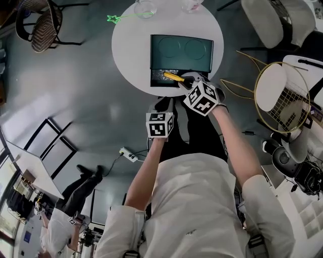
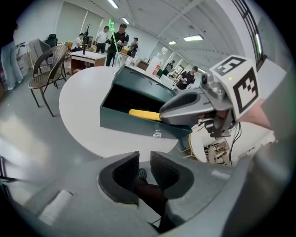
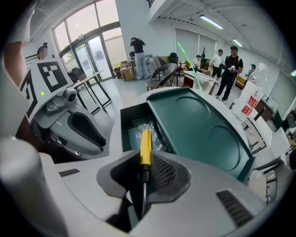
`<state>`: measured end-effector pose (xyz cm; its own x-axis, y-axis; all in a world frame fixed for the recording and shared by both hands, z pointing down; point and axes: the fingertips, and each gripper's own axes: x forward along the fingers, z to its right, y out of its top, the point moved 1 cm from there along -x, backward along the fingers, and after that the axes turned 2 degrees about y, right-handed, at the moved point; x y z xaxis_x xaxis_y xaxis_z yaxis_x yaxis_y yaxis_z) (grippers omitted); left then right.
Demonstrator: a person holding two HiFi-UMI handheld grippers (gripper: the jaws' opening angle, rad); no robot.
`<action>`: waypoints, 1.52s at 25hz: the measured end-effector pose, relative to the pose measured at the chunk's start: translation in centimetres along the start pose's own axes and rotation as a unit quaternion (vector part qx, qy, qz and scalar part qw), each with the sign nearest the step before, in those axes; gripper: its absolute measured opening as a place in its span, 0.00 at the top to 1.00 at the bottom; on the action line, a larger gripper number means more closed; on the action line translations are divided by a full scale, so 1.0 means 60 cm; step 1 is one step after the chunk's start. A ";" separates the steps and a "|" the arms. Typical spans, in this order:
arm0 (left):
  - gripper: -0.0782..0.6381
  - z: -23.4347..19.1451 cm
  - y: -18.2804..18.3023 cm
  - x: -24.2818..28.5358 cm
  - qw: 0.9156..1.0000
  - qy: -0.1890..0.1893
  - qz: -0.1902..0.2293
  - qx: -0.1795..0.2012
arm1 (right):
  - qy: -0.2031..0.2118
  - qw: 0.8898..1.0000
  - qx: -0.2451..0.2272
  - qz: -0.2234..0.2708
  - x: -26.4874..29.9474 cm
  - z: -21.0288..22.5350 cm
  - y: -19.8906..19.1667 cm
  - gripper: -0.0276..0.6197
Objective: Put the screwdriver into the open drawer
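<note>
A dark green drawer unit (image 1: 181, 53) stands on a round white table (image 1: 131, 45), its drawer (image 1: 162, 78) pulled open toward me. My right gripper (image 1: 185, 81) is shut on a screwdriver (image 1: 174, 77) with a yellow handle, which pokes forward over the open drawer. In the right gripper view the handle (image 3: 145, 144) juts from the gripper (image 3: 144, 172) above crinkled plastic (image 3: 141, 127) lying in the drawer. My left gripper (image 1: 162, 108) hangs off the table's near edge, below and left of the right one. Its jaws (image 2: 144, 172) stand almost together with nothing between them.
On the table's far side sit a glass bowl (image 1: 145, 7) and a green star wand (image 1: 117, 19). A wicker chair (image 1: 43, 22) stands at the far left, a gold wire chair (image 1: 282, 98) at the right. A power strip (image 1: 128, 154) lies on the floor.
</note>
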<state>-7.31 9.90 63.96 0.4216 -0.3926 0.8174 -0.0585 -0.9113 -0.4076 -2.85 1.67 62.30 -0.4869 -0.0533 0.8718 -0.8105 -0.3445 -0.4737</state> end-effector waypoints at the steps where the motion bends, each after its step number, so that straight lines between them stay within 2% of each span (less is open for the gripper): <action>1: 0.79 -0.003 0.001 -0.003 1.000 0.000 0.001 0.000 | -0.002 1.000 -0.001 -0.006 0.003 0.000 -0.001 0.84; 12: 0.79 -0.012 0.014 -0.012 1.000 -0.008 0.009 0.007 | -0.027 0.998 0.017 -0.054 0.023 0.015 -0.017 0.84; 26: 0.79 -0.016 0.015 -0.013 1.000 -0.012 0.003 0.016 | -0.070 0.996 0.001 -0.058 0.023 0.019 -0.016 0.83; 31: 0.79 -0.012 0.018 -0.010 1.000 -0.014 0.003 0.022 | -0.069 0.996 0.004 -0.053 0.016 0.018 -0.016 0.79; 38: 0.79 0.000 0.021 -0.001 0.999 -0.020 -0.002 0.032 | -0.073 0.997 0.022 -0.032 -0.008 0.012 -0.014 0.81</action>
<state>-7.44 8.78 63.41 0.4569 -0.3822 0.8032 0.0011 -0.9027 -0.4302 -1.68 1.32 62.39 -0.3785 -0.1652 0.9107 -0.8223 -0.3917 -0.4128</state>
